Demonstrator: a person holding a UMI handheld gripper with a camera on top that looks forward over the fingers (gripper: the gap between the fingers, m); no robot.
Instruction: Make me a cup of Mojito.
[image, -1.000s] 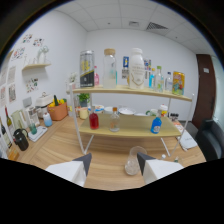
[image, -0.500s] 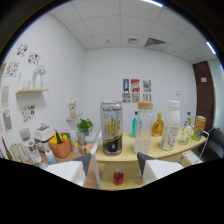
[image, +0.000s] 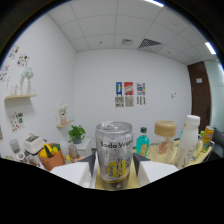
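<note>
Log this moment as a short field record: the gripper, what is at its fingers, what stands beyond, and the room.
gripper: fingers either side of the can, contact not discernible
between fingers: soda water can, upright, label facing the camera
beyond, beside can: green bottle, cork-lidded jar, white bottle
other side: potted plant, basket
back wall: posters

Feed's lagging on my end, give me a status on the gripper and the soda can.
Gripper open, fingers flanking soda water can. Can upright on the shelf, unopened, not visibly clamped. Green bottle and white bottle stand beyond; nothing blocking.
</note>
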